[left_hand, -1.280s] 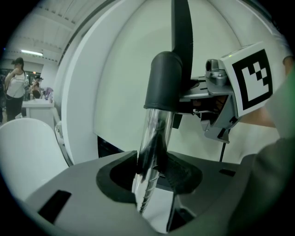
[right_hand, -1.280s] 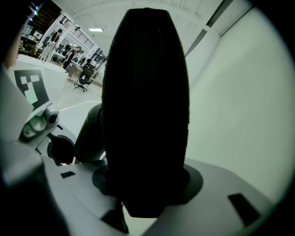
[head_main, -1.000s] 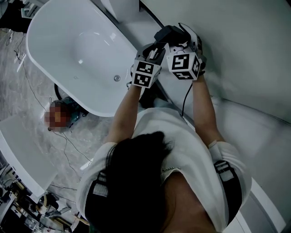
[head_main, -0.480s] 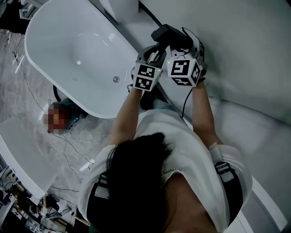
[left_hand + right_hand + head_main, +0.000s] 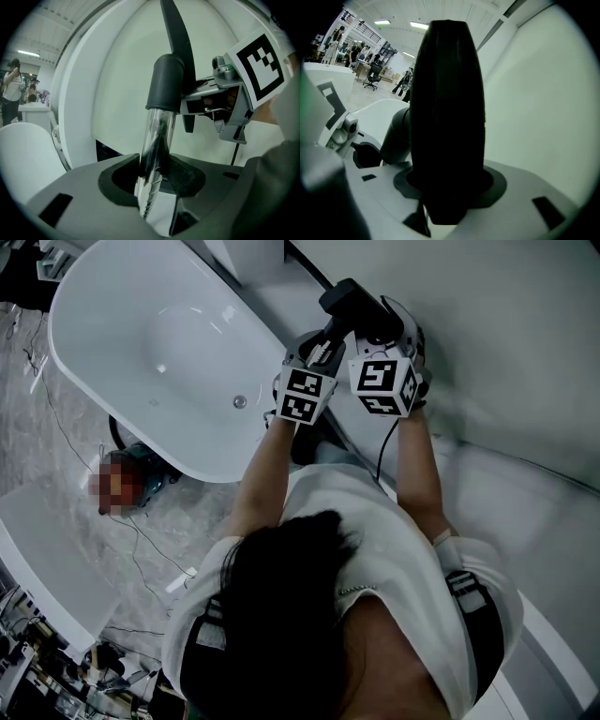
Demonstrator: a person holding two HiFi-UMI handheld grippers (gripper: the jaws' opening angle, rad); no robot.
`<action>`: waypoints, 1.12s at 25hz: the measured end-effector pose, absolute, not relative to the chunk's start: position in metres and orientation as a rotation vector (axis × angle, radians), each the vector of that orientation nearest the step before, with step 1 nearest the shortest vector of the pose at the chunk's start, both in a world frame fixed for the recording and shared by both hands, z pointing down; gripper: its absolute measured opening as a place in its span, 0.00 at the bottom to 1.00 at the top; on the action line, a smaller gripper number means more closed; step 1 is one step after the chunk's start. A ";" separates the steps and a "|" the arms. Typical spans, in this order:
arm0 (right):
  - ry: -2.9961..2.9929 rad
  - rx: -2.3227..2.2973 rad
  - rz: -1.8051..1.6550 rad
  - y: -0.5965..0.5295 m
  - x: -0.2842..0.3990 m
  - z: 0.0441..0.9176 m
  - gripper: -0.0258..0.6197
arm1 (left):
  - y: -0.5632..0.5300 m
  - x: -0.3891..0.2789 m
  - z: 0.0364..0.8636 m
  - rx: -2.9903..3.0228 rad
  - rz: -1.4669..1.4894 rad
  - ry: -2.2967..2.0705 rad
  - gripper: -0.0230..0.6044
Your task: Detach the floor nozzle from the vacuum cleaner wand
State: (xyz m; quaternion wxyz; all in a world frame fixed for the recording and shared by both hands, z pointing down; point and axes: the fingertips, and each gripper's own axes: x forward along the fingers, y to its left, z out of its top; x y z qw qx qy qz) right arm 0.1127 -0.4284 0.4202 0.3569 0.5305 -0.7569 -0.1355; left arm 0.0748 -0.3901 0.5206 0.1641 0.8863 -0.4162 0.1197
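L gripper [image 5: 157, 187] clamps clear wand [image 5: 158, 133], R gripper [image 5: 447, 190] clamps black nozzle [image 5: 447, 103], both just beside bathtub [image 5: 122, 296] rim. Risk, imo: off-axis pull jams joint, grip slips, part drops into bathtub.

Between the pale grey jaws of my left gripper [image 5: 157, 187], with their darker grey pads, I see a clear tube [image 5: 157, 136] with a dark spiral rib inside it. Just above those jaws it meets a matt charcoal collar [image 5: 165, 82], and beyond that a black stem [image 5: 177, 33]. To the right of the jaws, the marker cube [image 5: 260, 54] shows black squares on white. Between the light grey jaws of my right gripper [image 5: 447, 197] stands a vacuum piece [image 5: 447, 117] that reads solid black, with no pattern I can make out. Off to the left of the left jaws, the bathtub [image 5: 122, 352] is glossy white, and the floor [image 5: 56, 512] is pale grey with marble veining.
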 end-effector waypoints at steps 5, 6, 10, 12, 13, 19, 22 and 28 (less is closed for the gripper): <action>-1.929 1.401 -0.374 -0.424 0.116 0.420 0.37 | -0.388 0.077 0.524 2.524 0.336 -1.187 0.30; -1.925 1.412 -0.375 -0.424 0.117 0.420 0.37 | -0.389 0.077 0.524 2.527 0.336 -1.185 0.29; -1.909 1.432 -0.364 -0.421 0.117 0.416 0.37 | -0.387 0.077 0.521 2.525 0.326 -1.181 0.30; -1.903 1.429 -0.372 -0.420 0.117 0.416 0.37 | -0.387 0.076 0.521 2.525 0.322 -1.179 0.30; -1.899 1.429 -0.378 -0.420 0.117 0.417 0.37 | -0.387 0.076 0.523 2.525 0.322 -1.178 0.30; -1.876 1.460 -0.387 -0.411 0.122 0.416 0.37 | -0.383 0.079 0.525 2.520 0.310 -1.174 0.30; -1.871 1.480 -0.378 -0.409 0.122 0.415 0.37 | -0.382 0.078 0.524 2.513 0.303 -1.176 0.30; -1.911 1.510 -0.294 -0.412 0.128 0.419 0.38 | -0.384 0.081 0.524 2.520 0.315 -1.173 0.30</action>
